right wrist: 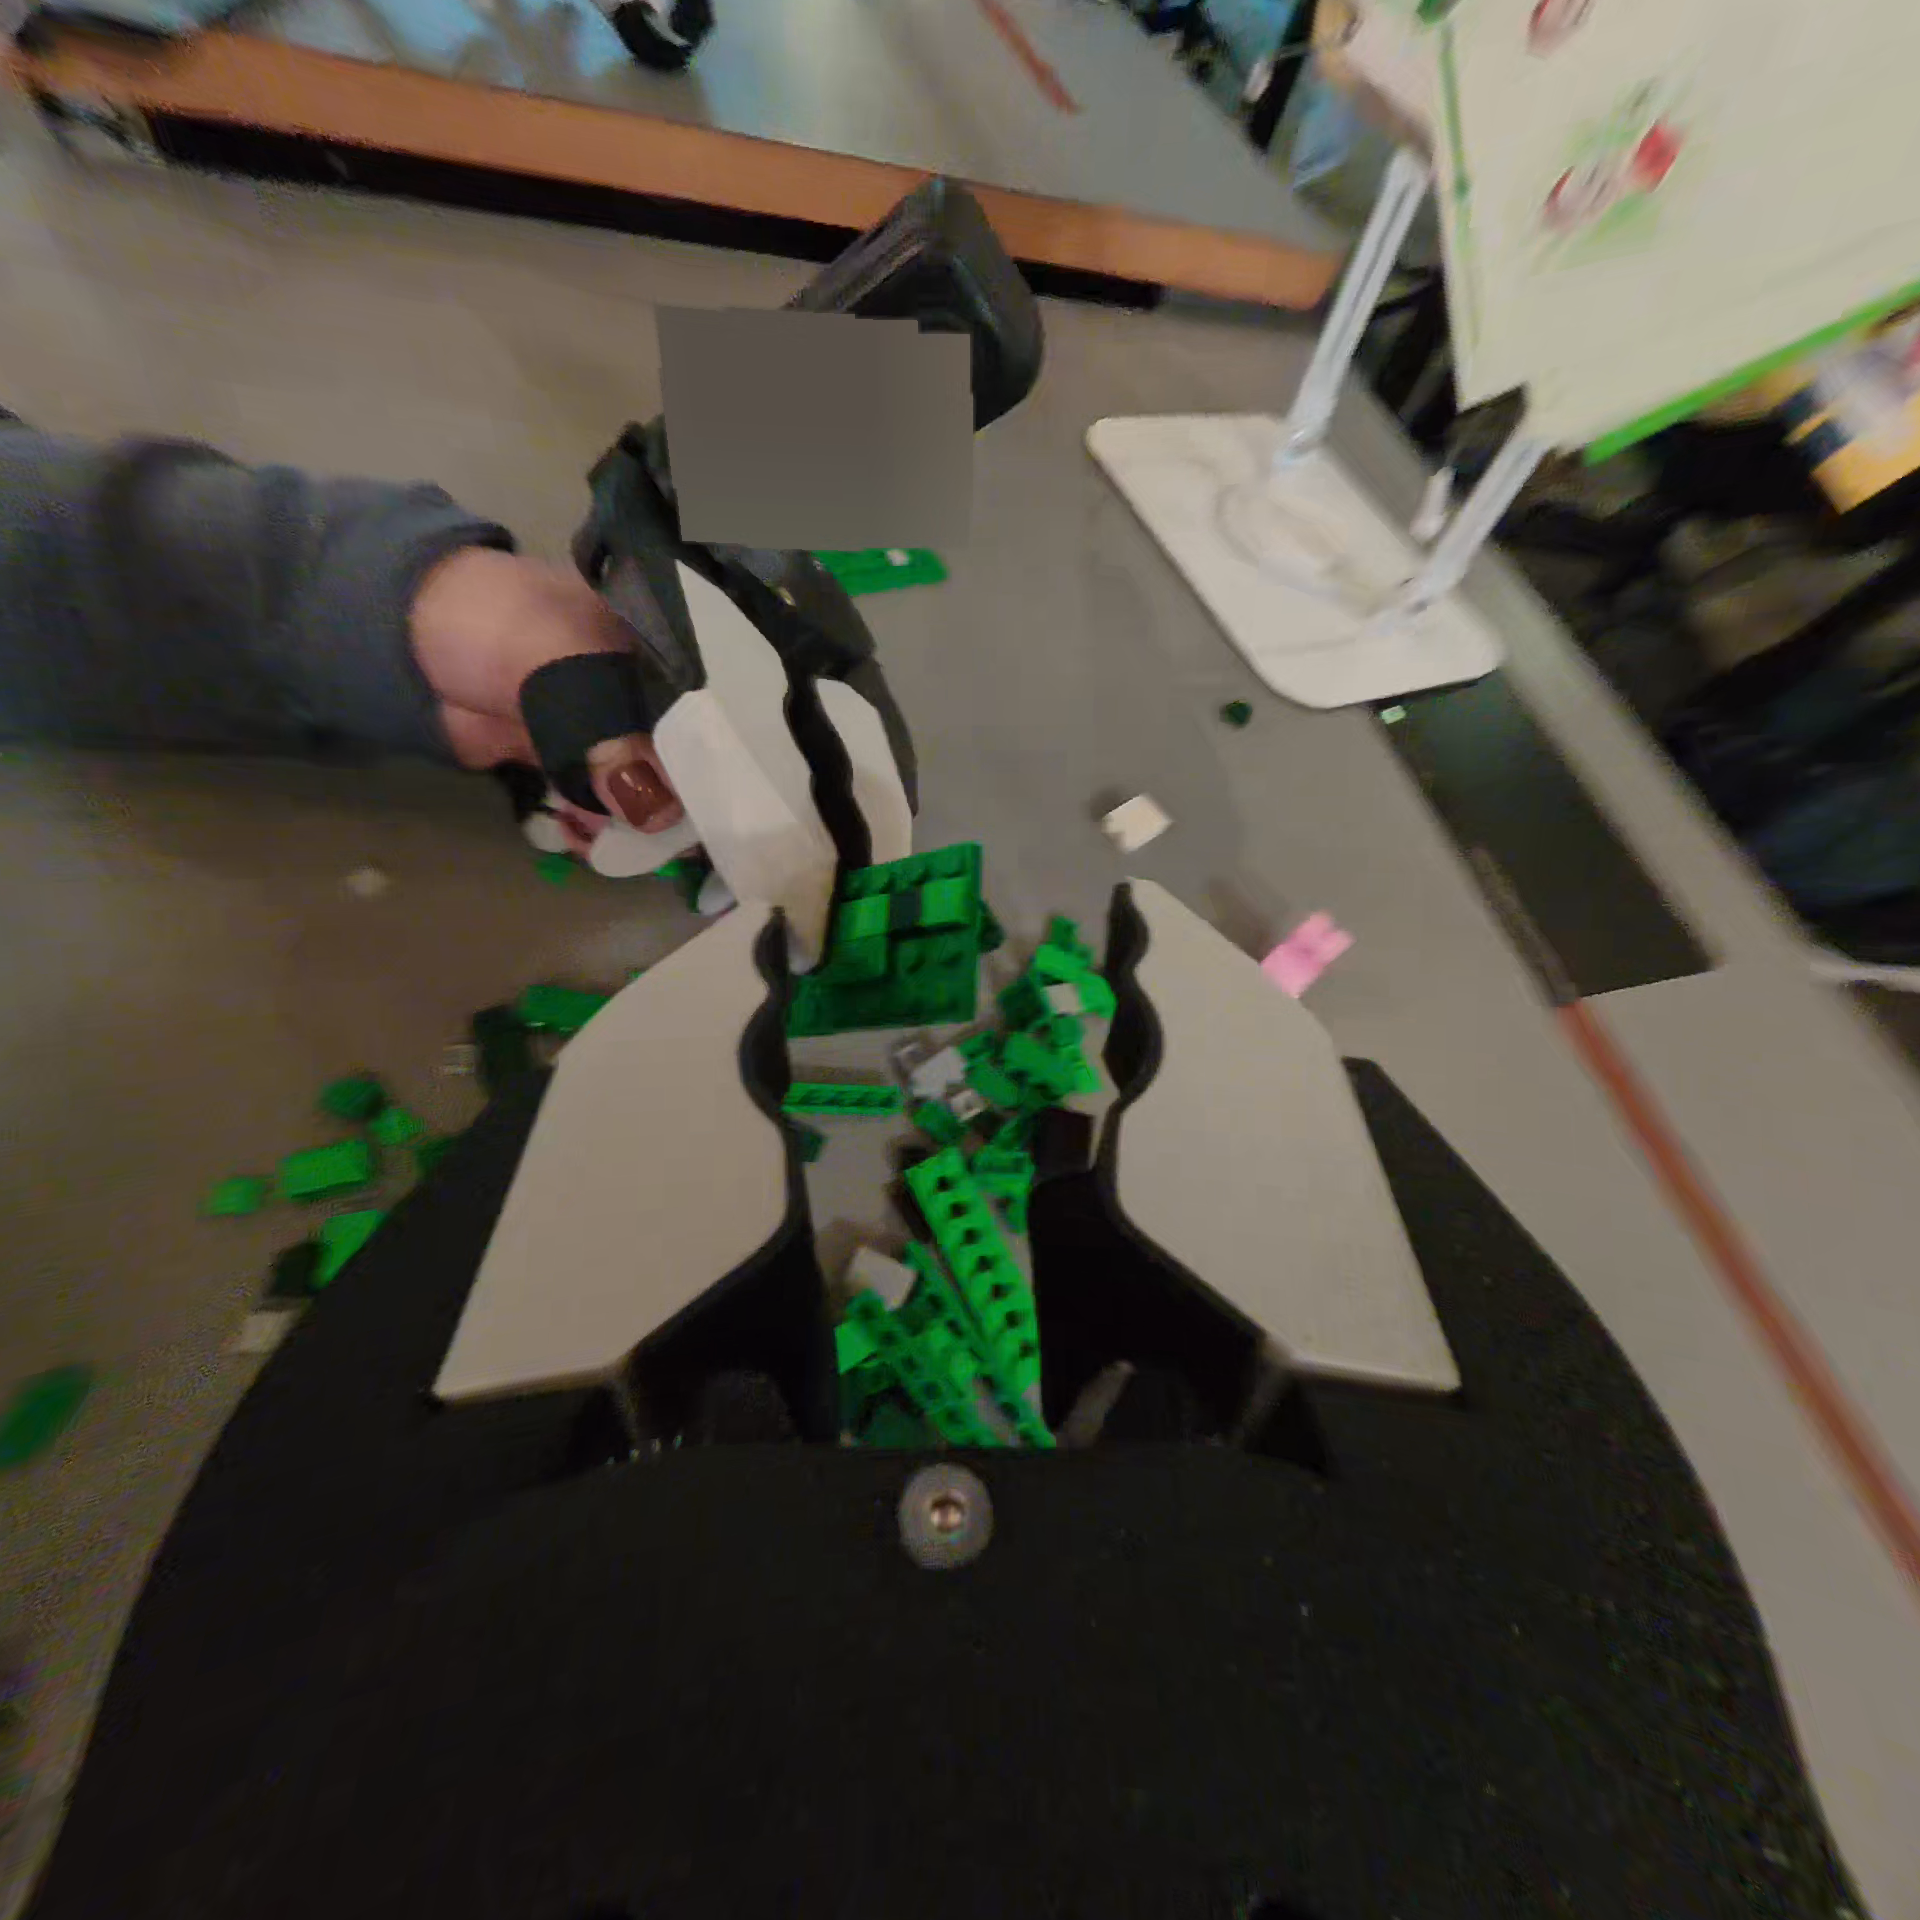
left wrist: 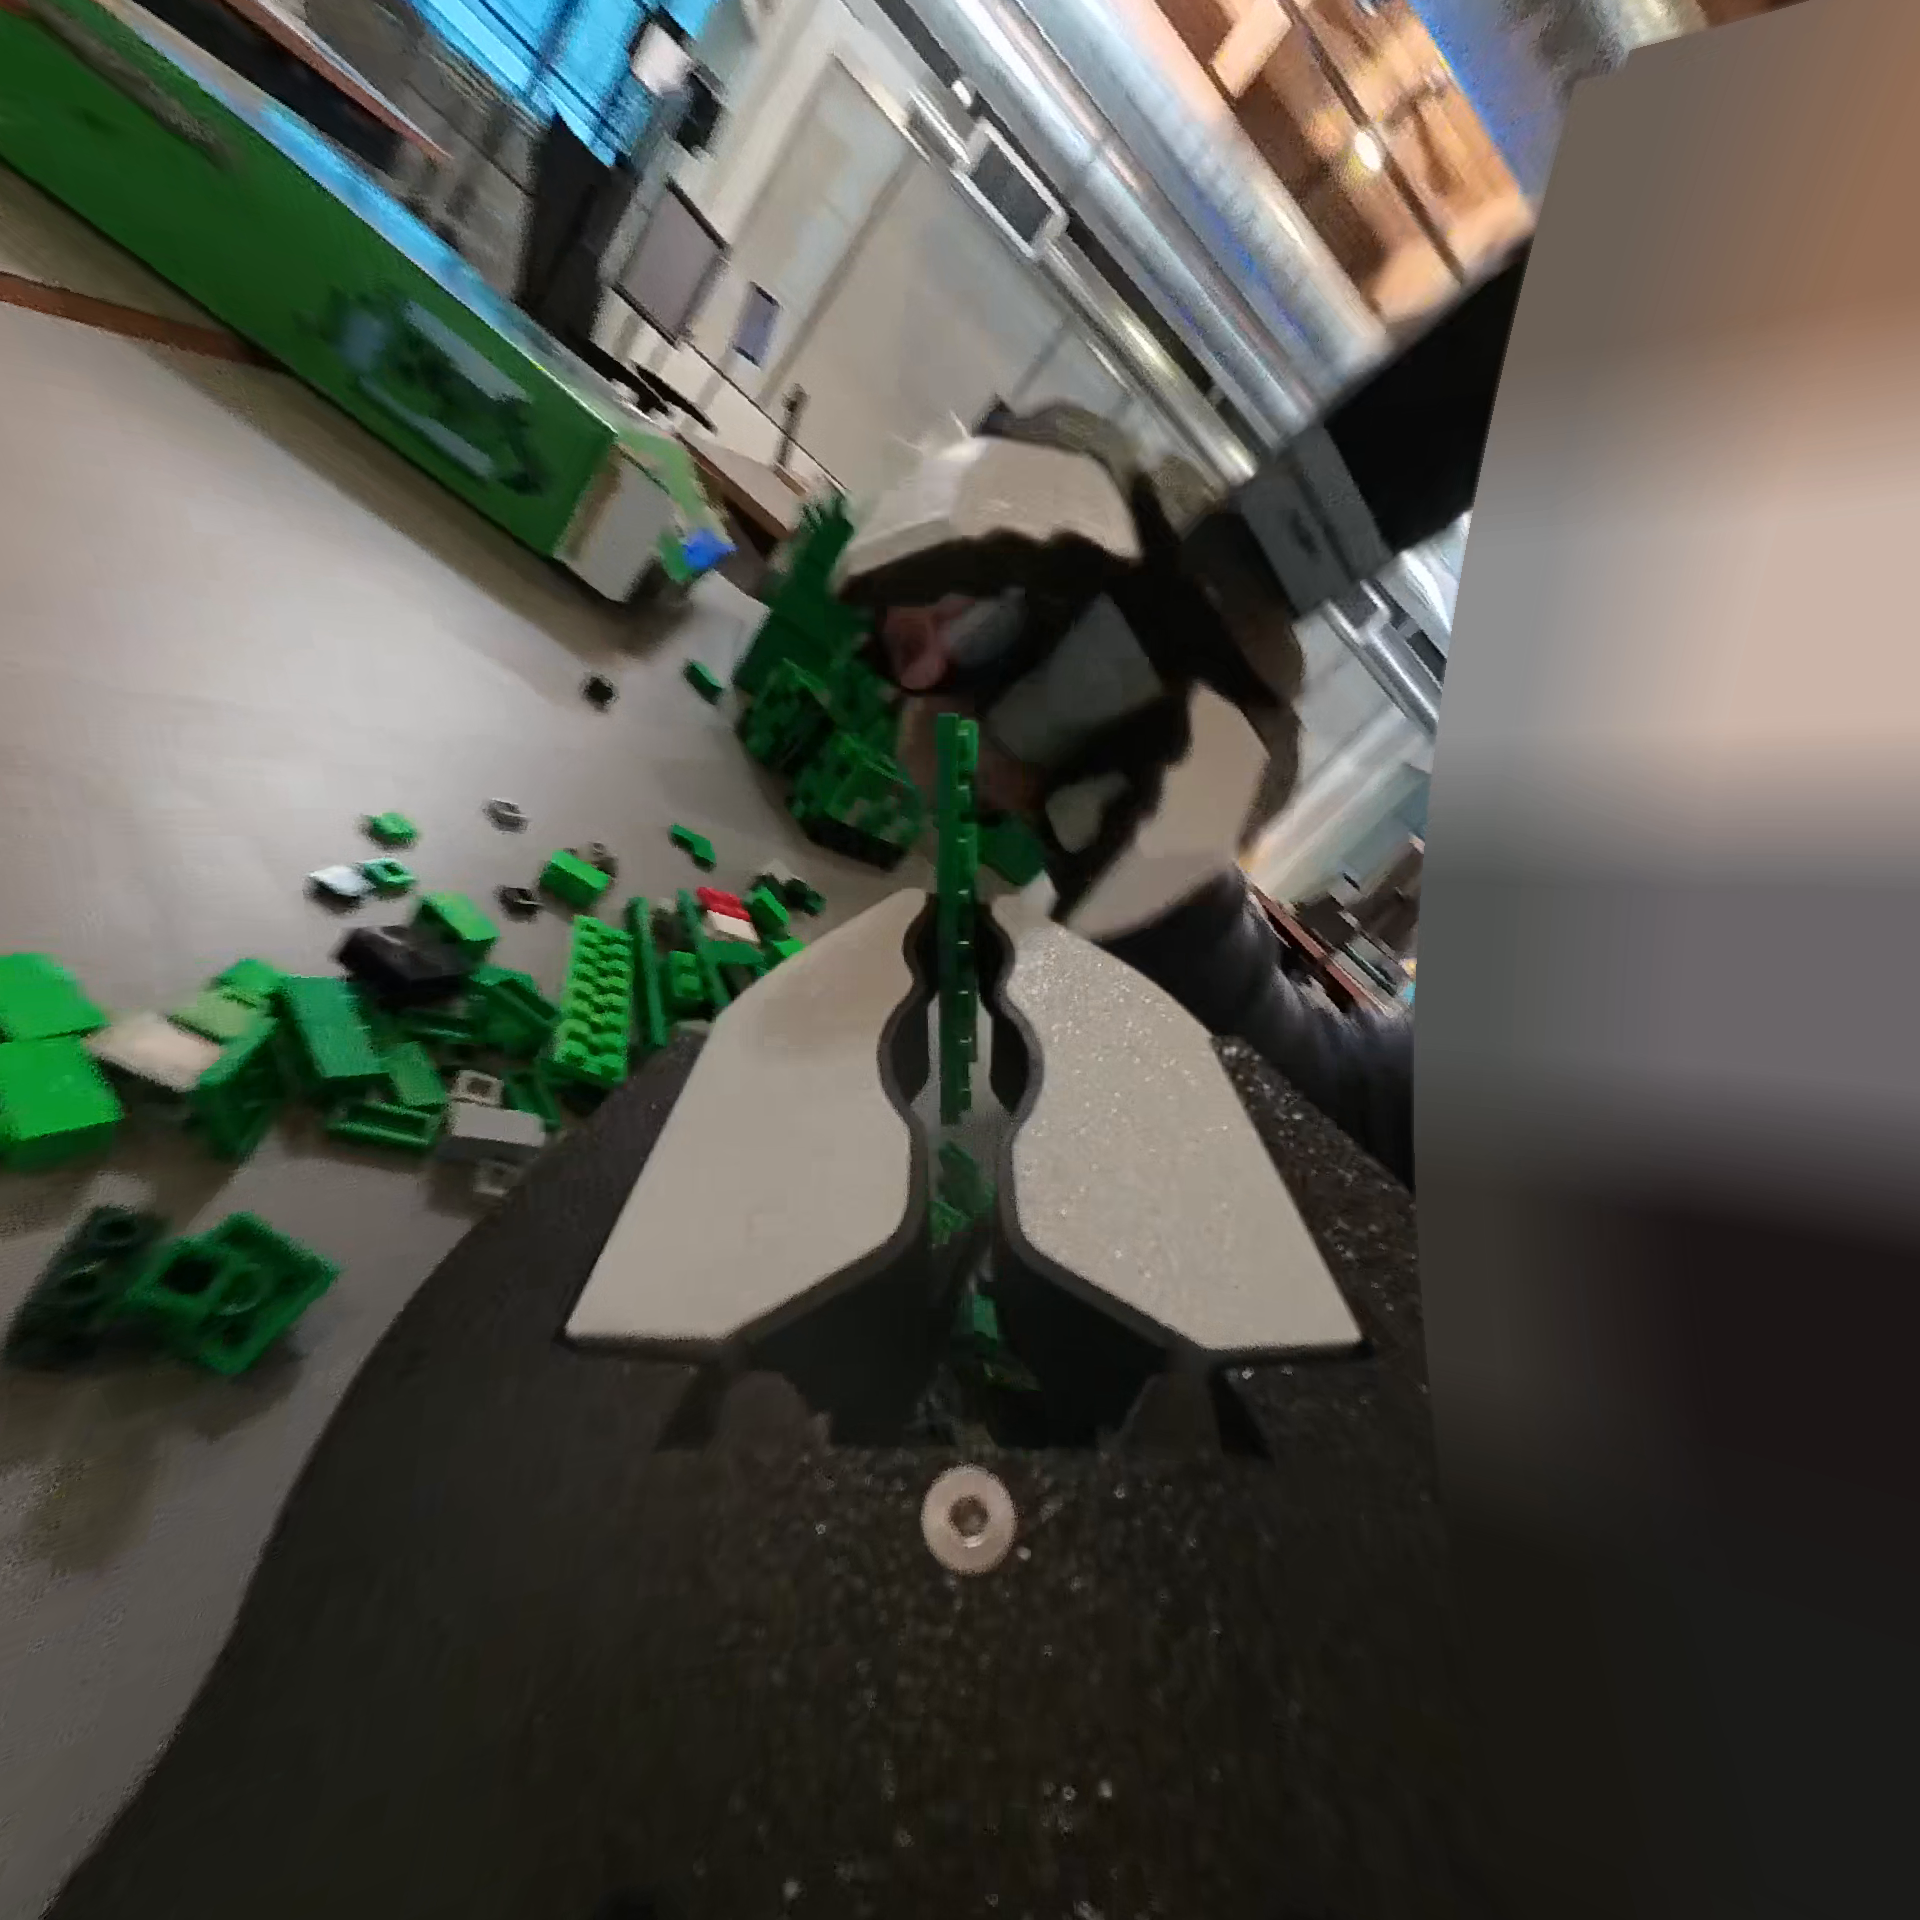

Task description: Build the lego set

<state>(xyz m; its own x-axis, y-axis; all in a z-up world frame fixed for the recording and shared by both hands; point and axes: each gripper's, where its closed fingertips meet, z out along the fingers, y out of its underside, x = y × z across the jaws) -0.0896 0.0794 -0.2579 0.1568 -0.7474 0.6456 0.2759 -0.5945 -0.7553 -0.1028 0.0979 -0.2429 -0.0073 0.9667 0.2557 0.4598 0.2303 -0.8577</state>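
Lighting: even, indoor, soft shadows. Both views motion-blurred, worst toward edges; wide-angle bending at corners; near gripper bodies sharpest.

Grey table (right wrist: pixel 260 997), loose green bricks (right wrist: pixel 997 1049), white stand (right wrist: pixel 1299 582)

A flat green plate (left wrist: pixel 956 914) stood edge-on, clamped between fingers (left wrist: pixel 800 1132); loose green bricks (right wrist: pixel 977 1288) littered the grey worktop (right wrist: pixel 312 935).

Each wrist camera looks forward along its own gripper, close above the grey worktop (right wrist: pixel 260 987); both share the green brick pile (left wrist: pixel 436 1029).
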